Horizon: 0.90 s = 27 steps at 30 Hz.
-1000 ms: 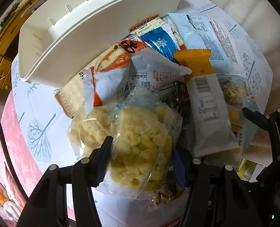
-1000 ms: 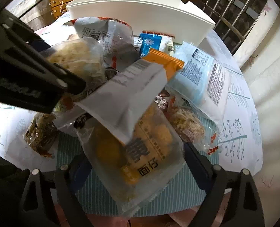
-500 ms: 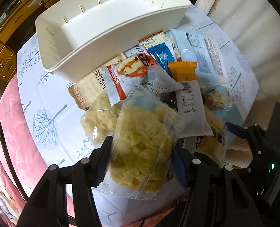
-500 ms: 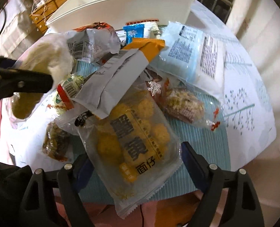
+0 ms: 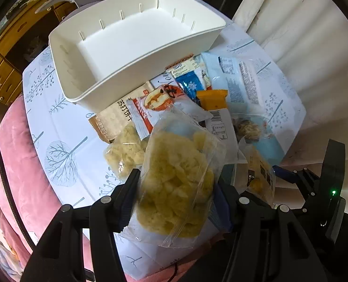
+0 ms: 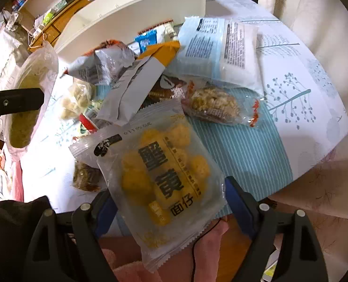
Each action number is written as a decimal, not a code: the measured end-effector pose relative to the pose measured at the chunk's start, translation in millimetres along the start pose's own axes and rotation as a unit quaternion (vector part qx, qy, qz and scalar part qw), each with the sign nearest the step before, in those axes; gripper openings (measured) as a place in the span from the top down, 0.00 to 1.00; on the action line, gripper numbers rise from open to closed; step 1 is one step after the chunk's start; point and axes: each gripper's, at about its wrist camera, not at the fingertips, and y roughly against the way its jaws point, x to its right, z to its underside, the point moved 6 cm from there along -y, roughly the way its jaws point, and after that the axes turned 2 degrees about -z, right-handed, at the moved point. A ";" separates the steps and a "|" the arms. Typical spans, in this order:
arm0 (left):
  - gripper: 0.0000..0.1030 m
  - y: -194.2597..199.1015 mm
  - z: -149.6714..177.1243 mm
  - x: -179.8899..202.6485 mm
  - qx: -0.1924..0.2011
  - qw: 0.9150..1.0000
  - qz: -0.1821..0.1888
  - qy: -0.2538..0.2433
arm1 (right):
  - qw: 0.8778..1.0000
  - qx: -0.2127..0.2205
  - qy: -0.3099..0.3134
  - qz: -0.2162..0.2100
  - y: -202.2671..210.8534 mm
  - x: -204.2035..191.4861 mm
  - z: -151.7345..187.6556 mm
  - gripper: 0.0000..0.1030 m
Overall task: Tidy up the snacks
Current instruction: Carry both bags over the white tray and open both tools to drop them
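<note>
Both packets have risen clear of the pile: the pale crisp bag, upright between the left gripper's clenched jaws, faces the white bin ahead, nearer than the right gripper grasping the yellow-ball packet.

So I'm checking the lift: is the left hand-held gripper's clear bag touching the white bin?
Apart. The left wrist view shows the clear bag in the left hand-held gripper, with snack packets between it and the white bin.

Bin behind snack pile, all on table
</note>
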 end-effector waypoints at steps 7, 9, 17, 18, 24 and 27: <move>0.44 25.3 -6.2 -0.7 0.006 1.000 0.009 0.019 | 0.999 0.027 0.006 -0.016 40.6 7.1 -10.2 0.18; 0.44 33.4 -10.0 -1.4 0.010 0.999 0.011 0.034 | 0.999 0.034 0.013 -0.025 51.6 5.5 -15.2 0.18; 0.44 58.3 -34.6 -2.5 0.031 0.996 0.000 0.087 | 0.994 0.059 0.063 -0.072 84.2 -8.0 -63.7 0.18; 0.44 61.9 -38.8 -2.3 0.037 0.995 -0.004 0.094 | 0.992 0.063 0.072 -0.078 87.4 -8.3 -71.6 0.18; 0.44 78.4 -61.4 -5.9 0.064 0.988 -0.017 0.136 | 0.985 0.077 0.117 -0.102 94.4 -14.4 -114.8 0.18; 0.44 83.8 -71.9 -10.8 0.075 0.985 -0.025 0.156 | 0.980 0.083 0.137 -0.116 97.4 -17.6 -135.6 0.18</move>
